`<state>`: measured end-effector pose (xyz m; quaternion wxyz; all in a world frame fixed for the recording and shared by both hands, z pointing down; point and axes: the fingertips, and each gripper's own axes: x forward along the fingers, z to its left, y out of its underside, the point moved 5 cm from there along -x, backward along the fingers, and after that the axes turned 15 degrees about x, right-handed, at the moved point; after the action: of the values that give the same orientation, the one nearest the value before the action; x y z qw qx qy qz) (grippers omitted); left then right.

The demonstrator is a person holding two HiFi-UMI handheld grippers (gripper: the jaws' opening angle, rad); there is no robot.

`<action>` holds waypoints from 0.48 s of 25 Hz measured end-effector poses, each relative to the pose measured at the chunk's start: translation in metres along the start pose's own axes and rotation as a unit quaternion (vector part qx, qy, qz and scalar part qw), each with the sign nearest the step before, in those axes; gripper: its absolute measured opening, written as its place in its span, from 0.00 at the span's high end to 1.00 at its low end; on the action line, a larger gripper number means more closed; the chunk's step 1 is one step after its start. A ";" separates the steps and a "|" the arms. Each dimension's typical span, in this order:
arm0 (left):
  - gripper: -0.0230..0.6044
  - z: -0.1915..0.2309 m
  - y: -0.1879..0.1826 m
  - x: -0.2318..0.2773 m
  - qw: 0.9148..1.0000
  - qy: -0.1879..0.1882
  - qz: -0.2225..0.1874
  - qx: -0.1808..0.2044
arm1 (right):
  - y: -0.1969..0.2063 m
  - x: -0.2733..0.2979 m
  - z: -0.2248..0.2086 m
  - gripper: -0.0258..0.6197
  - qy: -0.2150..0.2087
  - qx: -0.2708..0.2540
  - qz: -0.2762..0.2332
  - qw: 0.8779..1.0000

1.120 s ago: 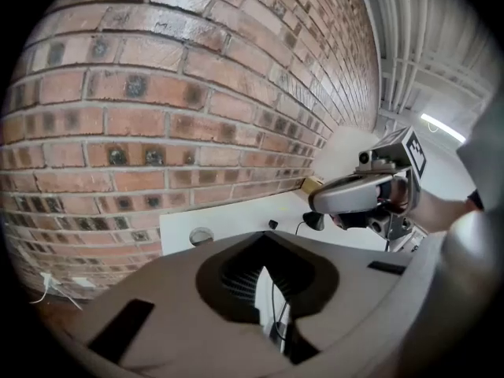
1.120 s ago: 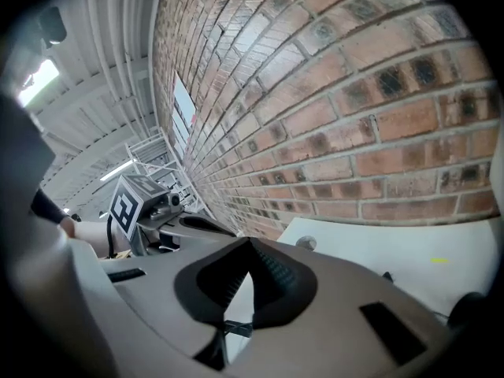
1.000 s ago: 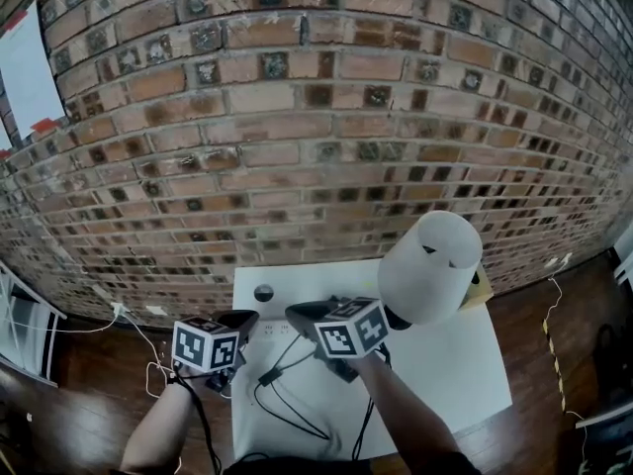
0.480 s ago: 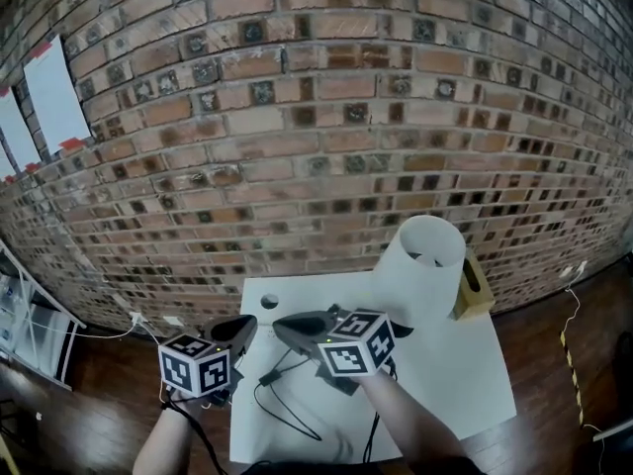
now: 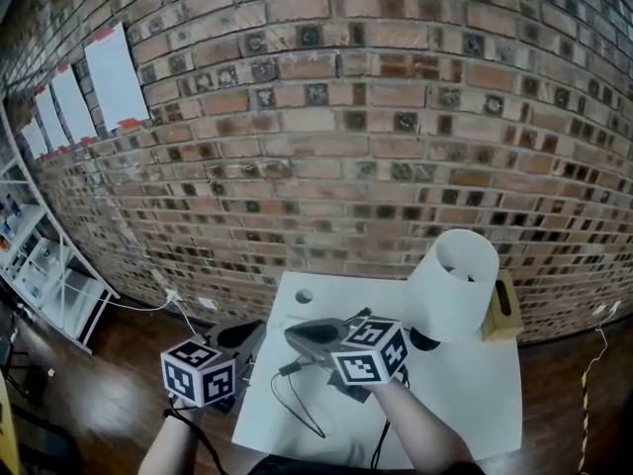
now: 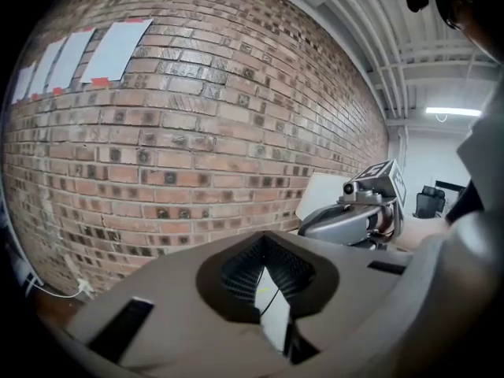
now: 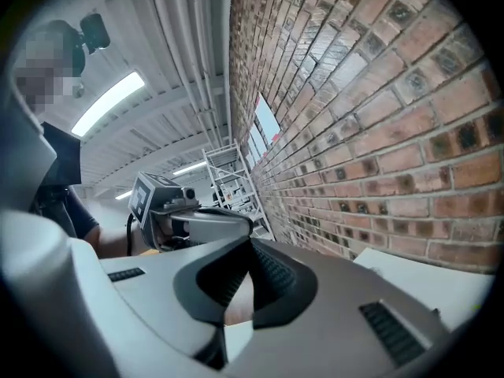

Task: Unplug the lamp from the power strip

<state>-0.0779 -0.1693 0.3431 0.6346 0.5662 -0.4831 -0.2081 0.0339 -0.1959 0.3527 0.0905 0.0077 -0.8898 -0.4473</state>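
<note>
Both our tools are clenched on nothing, the left tool beside the right tool. The lamp, with its white drum shade, stands on the counter just right of the right tool, and a black cord loops beneath that tool. A wooden box sits past the lamp, and a brick wall faces both tools.

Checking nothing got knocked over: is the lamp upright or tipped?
Upright. In the head view the lamp stands on the white table, its shade's open top facing up and its dark base beneath it.

Soft indoor light, ceiling strip light, fisheye-bent edges, dark corners
</note>
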 end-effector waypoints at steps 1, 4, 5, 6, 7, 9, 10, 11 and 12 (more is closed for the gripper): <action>0.96 0.000 0.001 -0.005 1.000 -0.006 0.001 -0.001 | 0.001 0.003 0.003 0.96 -0.008 0.001 0.002 1.000; 0.96 0.002 0.006 -0.017 1.000 -0.022 0.006 -0.007 | 0.005 0.010 0.010 0.96 -0.023 0.004 0.007 1.000; 0.96 0.002 0.009 -0.020 1.000 -0.025 0.007 -0.011 | 0.006 0.012 0.012 0.96 -0.025 0.005 0.009 1.000; 0.96 0.002 0.012 -0.024 0.999 -0.027 0.008 -0.016 | 0.009 0.013 0.013 0.96 -0.027 0.006 0.011 1.000; 0.96 0.002 0.015 -0.027 0.999 -0.028 0.009 -0.020 | 0.011 0.015 0.014 0.96 -0.028 0.008 0.014 0.999; 0.96 0.002 0.021 -0.032 0.999 -0.030 0.012 -0.022 | 0.014 0.019 0.016 0.96 -0.029 0.010 0.018 0.999; 0.96 0.002 0.023 -0.035 0.999 -0.031 0.013 -0.020 | 0.015 0.021 0.018 0.96 -0.031 0.010 0.021 0.999; 0.96 0.002 0.025 -0.037 0.999 -0.031 0.014 -0.018 | 0.017 0.023 0.020 0.96 -0.035 0.008 0.025 0.999; 0.96 0.003 0.027 -0.039 0.999 -0.032 0.014 -0.019 | 0.020 0.026 0.023 0.96 -0.038 0.003 0.030 0.999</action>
<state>-0.1052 -0.1315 0.3529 0.6324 0.5403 -0.5069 -0.2260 0.0056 -0.1684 0.3592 0.0702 -0.0353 -0.8939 -0.4413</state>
